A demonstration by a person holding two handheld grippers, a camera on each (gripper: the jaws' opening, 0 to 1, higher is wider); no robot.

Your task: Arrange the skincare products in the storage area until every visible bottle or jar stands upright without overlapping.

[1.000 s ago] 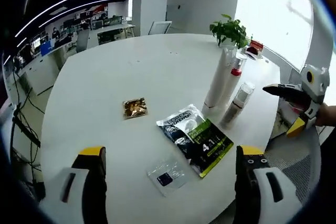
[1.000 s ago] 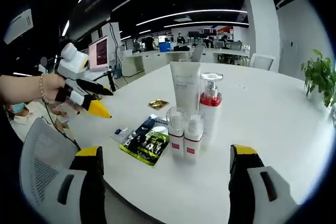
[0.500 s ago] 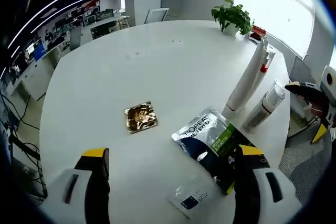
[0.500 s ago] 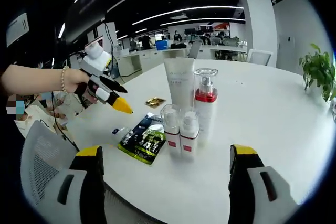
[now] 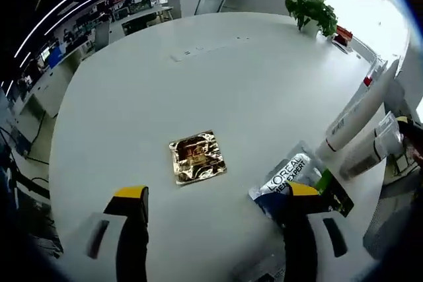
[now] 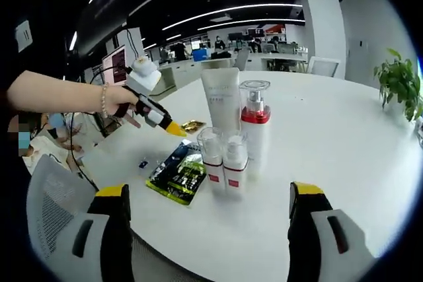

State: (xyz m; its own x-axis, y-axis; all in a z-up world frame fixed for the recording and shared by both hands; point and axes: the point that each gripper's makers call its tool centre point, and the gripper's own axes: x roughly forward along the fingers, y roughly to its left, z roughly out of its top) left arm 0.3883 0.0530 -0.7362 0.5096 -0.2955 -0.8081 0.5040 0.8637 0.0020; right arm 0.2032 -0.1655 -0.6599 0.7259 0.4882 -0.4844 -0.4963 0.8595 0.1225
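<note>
Skincare products, left gripper view: gold sachet (image 5: 197, 156) flat on white table (image 5: 218, 77), between our left gripper (image 5: 215, 229) jaws, spread, empty. L'Oreal packet (image 5: 295, 179) flat beside; tube (image 5: 360, 113) at right.

Right gripper view: white tube (image 6: 221, 100), red-collared pump bottle (image 6: 254, 127), two small bottles (image 6: 225, 160) upright, clustered. Right gripper (image 6: 206, 229) agape, empty.

We judge step: approaching sachet; next, lower and pinch it.

Bare table (image 5: 198, 70) beyond gold sachet (image 5: 197, 157)
</note>
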